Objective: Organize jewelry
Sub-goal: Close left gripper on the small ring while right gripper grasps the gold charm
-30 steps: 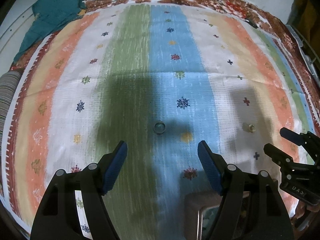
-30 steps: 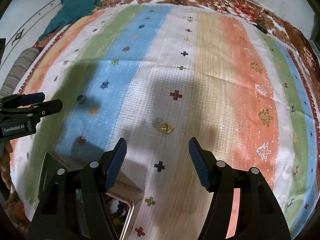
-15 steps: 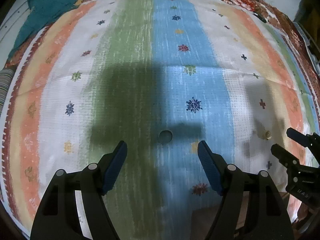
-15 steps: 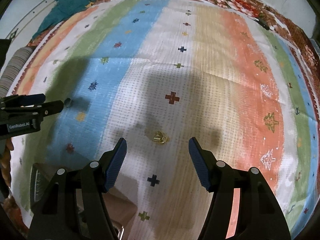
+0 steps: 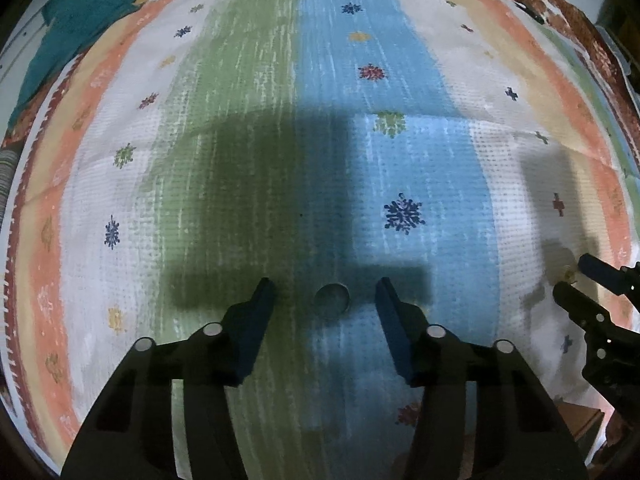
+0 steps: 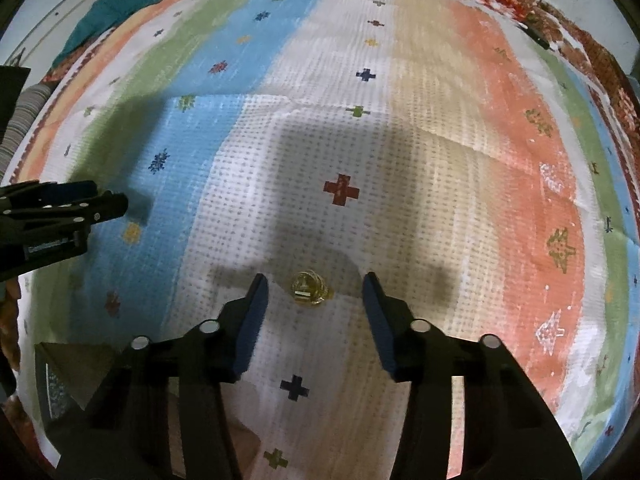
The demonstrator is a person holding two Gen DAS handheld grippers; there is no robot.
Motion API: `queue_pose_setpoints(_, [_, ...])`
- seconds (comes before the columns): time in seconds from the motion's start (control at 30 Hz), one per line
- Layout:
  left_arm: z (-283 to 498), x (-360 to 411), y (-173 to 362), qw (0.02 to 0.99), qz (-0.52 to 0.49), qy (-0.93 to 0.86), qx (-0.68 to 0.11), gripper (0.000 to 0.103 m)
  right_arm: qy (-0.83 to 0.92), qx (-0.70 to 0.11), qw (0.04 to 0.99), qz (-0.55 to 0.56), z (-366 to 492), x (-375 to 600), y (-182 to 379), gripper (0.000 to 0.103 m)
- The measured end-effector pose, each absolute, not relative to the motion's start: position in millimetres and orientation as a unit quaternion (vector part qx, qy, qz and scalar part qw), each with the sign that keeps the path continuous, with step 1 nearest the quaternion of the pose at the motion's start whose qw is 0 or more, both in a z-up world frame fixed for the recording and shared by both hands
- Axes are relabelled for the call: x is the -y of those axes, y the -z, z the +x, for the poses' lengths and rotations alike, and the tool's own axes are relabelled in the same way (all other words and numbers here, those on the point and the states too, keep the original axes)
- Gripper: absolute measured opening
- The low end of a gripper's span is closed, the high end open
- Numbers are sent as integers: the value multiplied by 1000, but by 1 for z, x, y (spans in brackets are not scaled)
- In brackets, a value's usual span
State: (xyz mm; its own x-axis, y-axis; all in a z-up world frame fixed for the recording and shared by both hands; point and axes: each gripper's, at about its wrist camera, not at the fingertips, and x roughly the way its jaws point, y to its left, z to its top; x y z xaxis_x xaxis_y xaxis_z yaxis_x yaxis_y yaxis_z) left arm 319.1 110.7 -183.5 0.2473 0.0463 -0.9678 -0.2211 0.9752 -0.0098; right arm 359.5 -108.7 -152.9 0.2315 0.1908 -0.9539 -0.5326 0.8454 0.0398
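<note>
Looking down along my left gripper (image 5: 325, 286), I see the dark ring (image 5: 331, 301) lying flat on the striped bedspread (image 5: 400, 80), where the green band meets the blue one — it sits between the two blue pads, touching neither. The jaws are closing with the ring in the gap, not yet pinching it. It lies in shadow, so I can't make out its finish or any stone. My right gripper (image 6: 313, 284) is in the same posture over the gold ring (image 6: 309, 289), which rests on the white dotted stripe below a red cross motif; its jaws are closing too, and both pads stand clear of the metal. From the left camera the right gripper shows at the far right edge, the gold ring a small glint beside its tips. A teal cloth (image 5: 80, 16) lies bunched at the bedspread's far left corner.
</note>
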Motion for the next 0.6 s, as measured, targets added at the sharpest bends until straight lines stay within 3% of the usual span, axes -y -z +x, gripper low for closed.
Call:
queue_pose_setpoints(0.33, [321,-111,187,789,-62,-87,-606,18,-237,-574,768,-156,359,108,156,20])
queue_pose_setpoints(0.6, [318,-112,184,793,-61,-81,-601,18,-241,-569,770,-158,358,108,154,18])
